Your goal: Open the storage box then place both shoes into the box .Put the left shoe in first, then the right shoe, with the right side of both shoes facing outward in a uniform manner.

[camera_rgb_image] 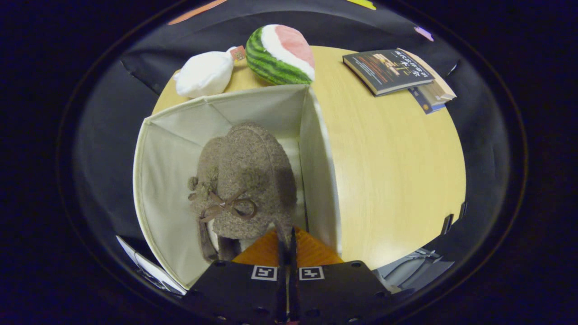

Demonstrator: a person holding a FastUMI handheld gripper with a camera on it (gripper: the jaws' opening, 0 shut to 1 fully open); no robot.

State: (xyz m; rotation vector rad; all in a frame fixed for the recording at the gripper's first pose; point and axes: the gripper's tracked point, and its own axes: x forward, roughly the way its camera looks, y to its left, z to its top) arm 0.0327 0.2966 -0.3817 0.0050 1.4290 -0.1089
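My claw (287, 241): fingers nearly together, pinching the brown fleecy shoe (244, 180) inside the open storage box (167, 180). Wooden surface (397, 171): plush watermelon (280, 54), white plush (205, 74), books (397, 72) along far edge.

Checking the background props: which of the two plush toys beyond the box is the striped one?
The watermelon plush, green-striped with a pink face; the plush beside it is plain white.

The open cream fabric storage box (171, 180) stands at the surface's left edge. A fuzzy brown shoe (244, 180) with a ribbon bow hangs inside it, pinched at its rim by the closed jaws.
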